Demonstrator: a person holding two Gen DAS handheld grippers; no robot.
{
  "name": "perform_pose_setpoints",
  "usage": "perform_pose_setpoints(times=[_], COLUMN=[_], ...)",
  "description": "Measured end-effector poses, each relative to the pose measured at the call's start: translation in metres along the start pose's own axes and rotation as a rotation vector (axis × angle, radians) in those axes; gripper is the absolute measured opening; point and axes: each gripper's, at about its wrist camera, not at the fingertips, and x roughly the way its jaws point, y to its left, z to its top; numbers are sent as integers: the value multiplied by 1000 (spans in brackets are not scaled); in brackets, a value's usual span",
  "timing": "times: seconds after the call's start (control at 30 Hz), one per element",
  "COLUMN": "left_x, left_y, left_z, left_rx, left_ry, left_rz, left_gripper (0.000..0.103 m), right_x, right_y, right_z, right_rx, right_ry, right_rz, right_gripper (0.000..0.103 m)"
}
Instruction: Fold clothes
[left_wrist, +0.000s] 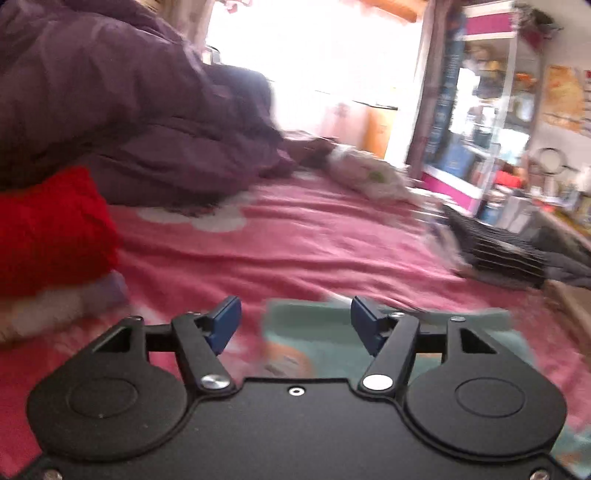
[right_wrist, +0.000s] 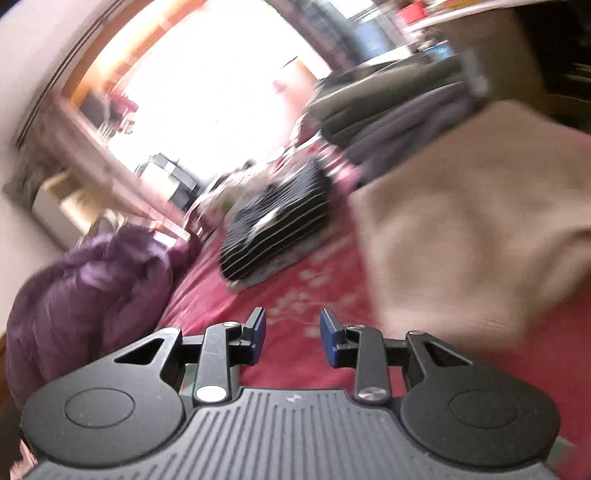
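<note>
Both grippers empty over a bed of clothes, between folds.

The pink floral bed (left_wrist: 295, 236) serves as work surface. The purple jacket (left_wrist: 129, 122) is heaped at ten o'clock, clear of the centre; the striped folded garment (left_wrist: 495, 247) lies at three o'clock; a teal garment (left_wrist: 325, 343) lies just beneath the left gripper (left_wrist: 295, 325), jaws spread. The right gripper (right_wrist: 292, 332) shows its jaws parted, nothing between.

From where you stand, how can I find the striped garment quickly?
Look at the pink bedspread with white flowers. Beyond the purple jacket, the striped garment lies folded, beside a beige cloth. Only it has thin white lines on dark fabric.
</note>
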Motion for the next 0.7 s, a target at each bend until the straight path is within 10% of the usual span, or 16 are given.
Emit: perform_pose_setpoints(times=[0.37, 0.7], left_x=[-50, -97], left_y=[-135, -216], left_z=[-61, -117], left_rx=[116, 202], left_ry=[70, 145], left_rz=[-226, -310], left_gripper=[65, 65], right_x=[-88, -79], right_y=[-84, -77], right_z=[-47, -42], right_rx=[140, -140], right_ry=[-84, -50], right_rz=[-114, -110], right_gripper=[37, 39])
